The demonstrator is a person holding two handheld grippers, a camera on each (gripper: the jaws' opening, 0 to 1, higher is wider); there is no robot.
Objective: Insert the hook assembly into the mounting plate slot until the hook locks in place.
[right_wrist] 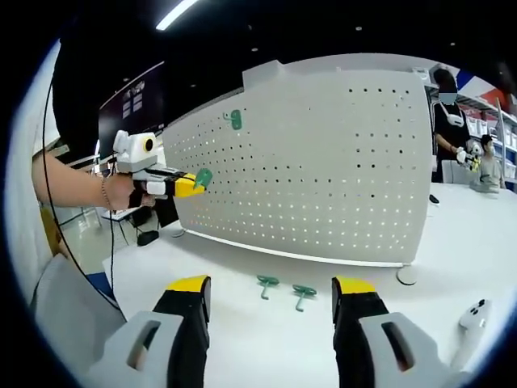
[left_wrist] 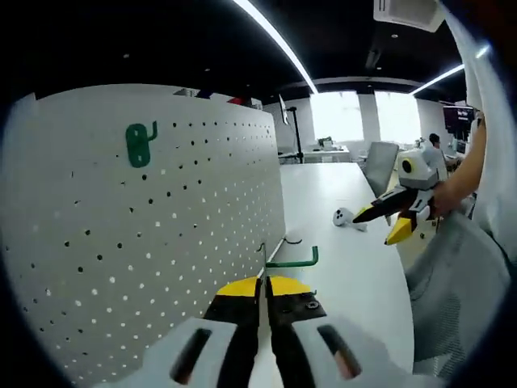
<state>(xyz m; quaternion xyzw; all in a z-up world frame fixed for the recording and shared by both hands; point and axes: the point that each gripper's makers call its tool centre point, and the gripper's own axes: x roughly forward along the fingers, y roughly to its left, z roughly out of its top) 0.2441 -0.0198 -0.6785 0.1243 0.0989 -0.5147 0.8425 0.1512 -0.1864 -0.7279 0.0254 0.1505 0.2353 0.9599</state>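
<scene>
Hook [left_wrist: 291,260] pinched in left tongs [left_wrist: 265,284] | right tongs [right_wrist: 271,295] apart, empty

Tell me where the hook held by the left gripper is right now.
In the left gripper view the green hook sits clamped in the left gripper, beside the white pegboard's right edge, above the table.

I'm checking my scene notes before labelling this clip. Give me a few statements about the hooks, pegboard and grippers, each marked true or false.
1. The left gripper is shut on a green hook. True.
2. The right gripper holds a hook. False: it is open and empty.
3. One green hook already hangs on the pegboard. True: the mounted hook sits near its top.
4. No hooks lie on the table. False: two loose hooks lie in front of the pegboard.
</scene>
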